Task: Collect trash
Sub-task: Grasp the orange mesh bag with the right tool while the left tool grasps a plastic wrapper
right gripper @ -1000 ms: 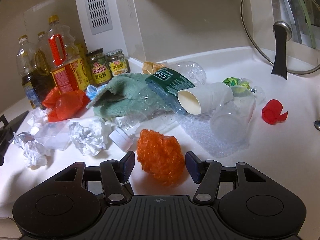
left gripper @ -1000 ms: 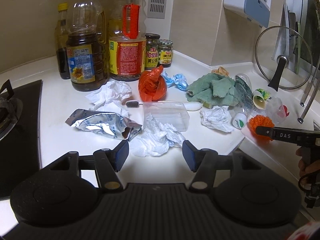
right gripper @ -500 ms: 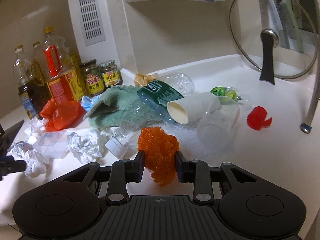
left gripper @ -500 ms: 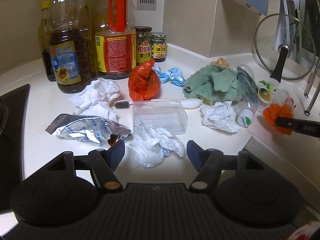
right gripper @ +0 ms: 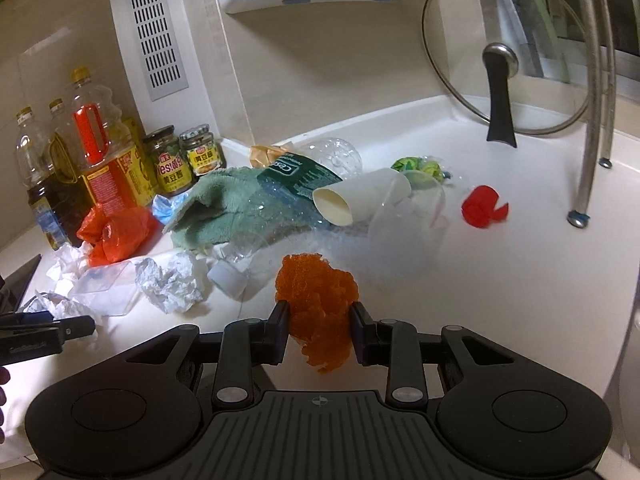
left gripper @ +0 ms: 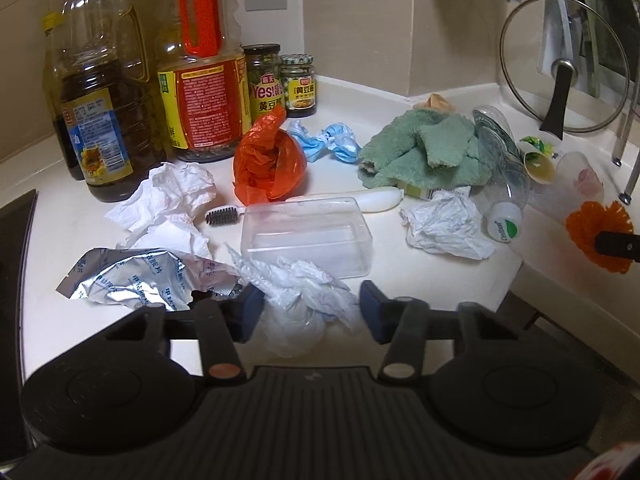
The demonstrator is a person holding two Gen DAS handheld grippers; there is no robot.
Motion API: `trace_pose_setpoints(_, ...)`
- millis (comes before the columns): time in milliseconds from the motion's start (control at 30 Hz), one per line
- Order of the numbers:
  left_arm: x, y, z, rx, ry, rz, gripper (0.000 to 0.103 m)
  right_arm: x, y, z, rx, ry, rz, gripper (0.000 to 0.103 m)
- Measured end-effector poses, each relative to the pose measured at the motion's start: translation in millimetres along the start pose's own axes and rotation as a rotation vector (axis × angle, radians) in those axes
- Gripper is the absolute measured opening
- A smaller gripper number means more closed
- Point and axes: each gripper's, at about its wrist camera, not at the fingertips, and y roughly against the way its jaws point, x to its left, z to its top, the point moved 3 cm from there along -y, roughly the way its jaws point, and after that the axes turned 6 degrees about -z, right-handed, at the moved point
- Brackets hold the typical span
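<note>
My right gripper (right gripper: pixel 319 326) is shut on an orange mesh ball (right gripper: pixel 318 304) and holds it above the white counter; the ball also shows at the right in the left wrist view (left gripper: pixel 596 232). My left gripper (left gripper: pixel 311 312) is open, its fingers on either side of a crumpled white plastic bag (left gripper: pixel 300 308) on the counter. Around it lie a silver foil wrapper (left gripper: pixel 136 280), crumpled tissues (left gripper: pixel 168 204), a clear plastic box (left gripper: pixel 306 236), an orange bag (left gripper: pixel 268 164) and another crumpled paper (left gripper: pixel 444 228).
Oil bottles (left gripper: pixel 200 76) and jars (left gripper: pixel 268 80) stand at the back left. A green cloth (left gripper: pixel 424 152), crushed bottle (right gripper: pixel 296 188), paper cup (right gripper: pixel 360 196), clear cup (right gripper: pixel 408 224) and red scrap (right gripper: pixel 482 206) lie further back. A glass lid (right gripper: pixel 504 64) leans on a rack. A black hob (left gripper: pixel 12 264) is at the left.
My right gripper closed on the orange mesh ball and lifted it off the counter. My left gripper moved forward until its open fingers flank the white plastic bag.
</note>
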Motion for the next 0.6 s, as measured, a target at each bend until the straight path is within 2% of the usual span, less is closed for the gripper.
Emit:
trace_pose_setpoints(33, 0.7, 0.6, -0.3, -0.002, -0.003, -0.003, 0.036, 0.3, 2.6, -1.5, 0.0, -0.003, -0.002, 0.032)
trace_pose_setpoints(133, 3.1, 4.1, -1.2, -0.008, -0.004, -0.012, 0.027, 1.4, 10.3, -4.5, 0.0, -0.007, 0.002, 0.032)
trace_pose_setpoints(233, 3.8, 13.0, -0.2, -0.027, -0.017, -0.003, 0.023, 4.4, 18.4, -6.6, -0.004, -0.001, 0.024, 0.032)
trace_pose_setpoints(600, -2.1, 75.6, -1.7, -0.08, 0.036, -0.003, 0.022, 8.5, 45.4, -6.2, -0.026, 0.034, 0.152, 0.032)
